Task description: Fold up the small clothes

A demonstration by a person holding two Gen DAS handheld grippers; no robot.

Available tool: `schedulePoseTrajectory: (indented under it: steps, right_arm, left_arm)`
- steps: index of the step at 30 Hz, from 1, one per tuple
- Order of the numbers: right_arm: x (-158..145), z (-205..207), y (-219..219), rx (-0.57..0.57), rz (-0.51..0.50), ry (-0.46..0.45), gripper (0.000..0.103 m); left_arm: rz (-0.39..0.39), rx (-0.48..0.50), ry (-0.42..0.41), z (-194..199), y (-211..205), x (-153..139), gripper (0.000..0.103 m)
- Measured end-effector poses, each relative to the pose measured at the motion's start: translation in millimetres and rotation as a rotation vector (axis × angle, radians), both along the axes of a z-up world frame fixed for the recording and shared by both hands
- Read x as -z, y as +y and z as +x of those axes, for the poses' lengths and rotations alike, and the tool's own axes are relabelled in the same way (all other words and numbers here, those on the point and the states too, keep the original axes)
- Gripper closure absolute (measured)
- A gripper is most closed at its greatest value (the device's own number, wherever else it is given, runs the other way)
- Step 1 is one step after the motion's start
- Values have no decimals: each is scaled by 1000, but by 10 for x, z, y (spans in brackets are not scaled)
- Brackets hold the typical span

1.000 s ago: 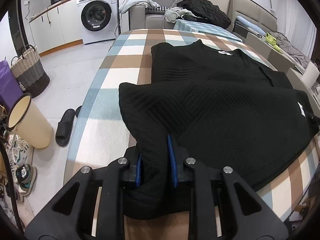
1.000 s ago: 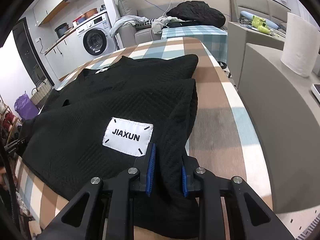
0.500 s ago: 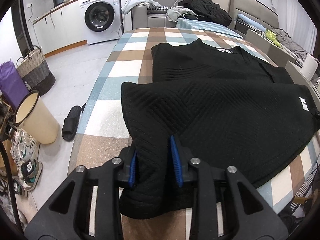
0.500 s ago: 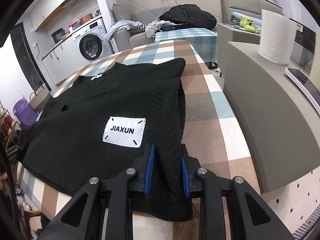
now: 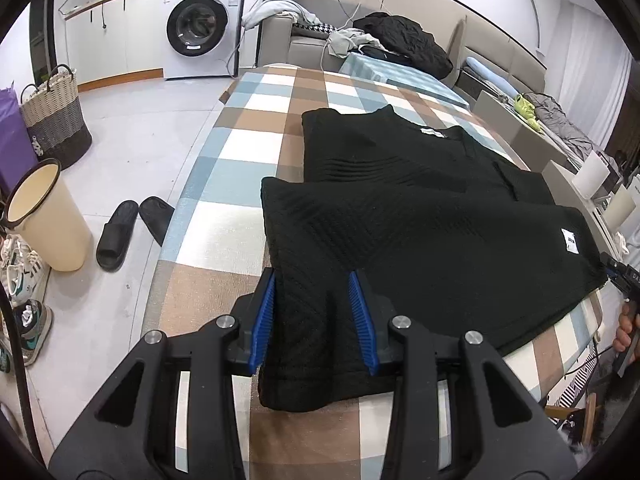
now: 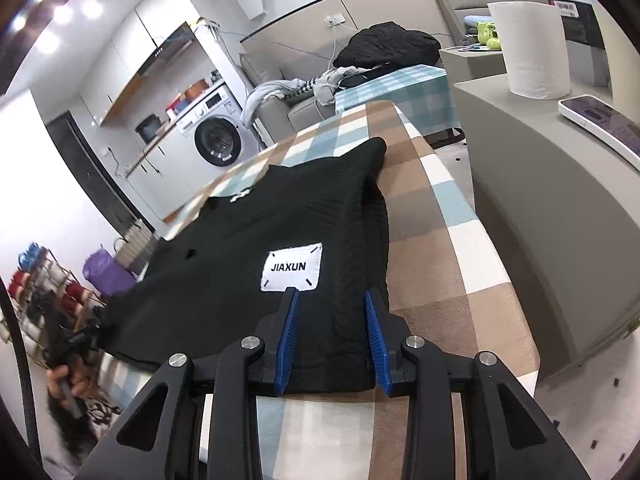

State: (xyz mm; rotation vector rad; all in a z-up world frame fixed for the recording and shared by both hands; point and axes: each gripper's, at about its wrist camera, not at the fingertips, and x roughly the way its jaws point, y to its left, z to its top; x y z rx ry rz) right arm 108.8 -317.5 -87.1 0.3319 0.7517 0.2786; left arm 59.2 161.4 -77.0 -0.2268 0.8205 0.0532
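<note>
**Both corners let go, fold laid down**

On the checked desk (image 5: pixel 248 148) the black top (image 5: pixel 420 216) lay with its near half folded over the far half, the folded edge nearest the tools. The left tool (image 5: pixel 312 312) stood wide, blue pads either side of the top's near left corner without pinching it; the right tool (image 6: pixel 332 332) stood wide likewise about the near right corner.

To finish the step well, I judged both should back straight off along the desk without dragging cloth, then check that the side edges line up before the next fold.

Beside the right tool, a white patch (image 6: pixel 292 267) on the top read "JIAXUN". A neck label (image 5: pixel 433 132) showed at the far edge, too small to read.
</note>
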Motion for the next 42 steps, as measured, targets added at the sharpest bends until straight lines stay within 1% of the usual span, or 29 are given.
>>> schedulePoseTrajectory:
  steps: [1,2,5,6,7,8,9,11,13,15,18,19,22,23,25,31,33,35,39,42]
  right_arm:
    - [11,4,1,24,-27,10,64]
    - [18,8,6,37,-47,16,63]
    - [59,8,8,44,-60,30,60]
    - [71,7,4,44,-59,34,54]
    - [84,3,4,45,-53,39,42]
    - [97,-1,-10,50,-53,41,33]
    - [103,-7,-18,58,-55,39,31]
    - [106,-37,-34,65,-50,33,30]
    - [117,-69,-38,59,-34,40,30]
    - [130,-104,-43,49,-11,43,30]
    - [212,-148,-40,42,8,64,27]
    - [244,-157,-43,45,10,74,26]
    - [264,-206,-54,41,28,57,25]
    - [266,-214,-59,37,46,53,25]
    - [242,-236,-53,19,92,17,25]
    - [156,-215,66,-59,142,-45,25]
    - [153,-202,82,-85,184,-53,25]
    - [168,-161,82,-82,208,-46,25]
    - [218,-85,69,-88,258,-40,27]
    - [235,-13,70,-94,286,-43,32]
  left_arm:
    - [9,-6,3,-6,-5,2,70]
    - [15,-10,8,3,-15,9,70]
    - [20,-11,15,-9,-26,25,69]
    - [24,-14,19,-16,-27,31,65]
    - [28,-17,22,-22,-28,38,59]
    - [31,-21,24,-25,-26,42,56]
    - [32,-27,22,-40,-21,42,50]
    - [24,-24,15,-66,-14,40,44]
    - [21,-20,5,-105,-19,31,30]
    - [22,-32,-5,-109,-32,24,26]
    - [51,-31,-7,-110,-96,13,21]
    - [58,-26,-6,-111,-115,13,20]
    - [61,-19,0,-121,-147,26,17]
    - [62,-22,2,-126,-149,38,17]
    - [71,-42,1,-145,-140,60,17]
    - [34,-43,-3,-186,-83,87,17]
    - [16,-39,-8,-194,-68,82,17]
    - [6,-34,-10,-201,-64,72,17]
    - [6,-30,-13,-200,-79,62,17]
    - [6,-31,-12,-202,-84,60,17]
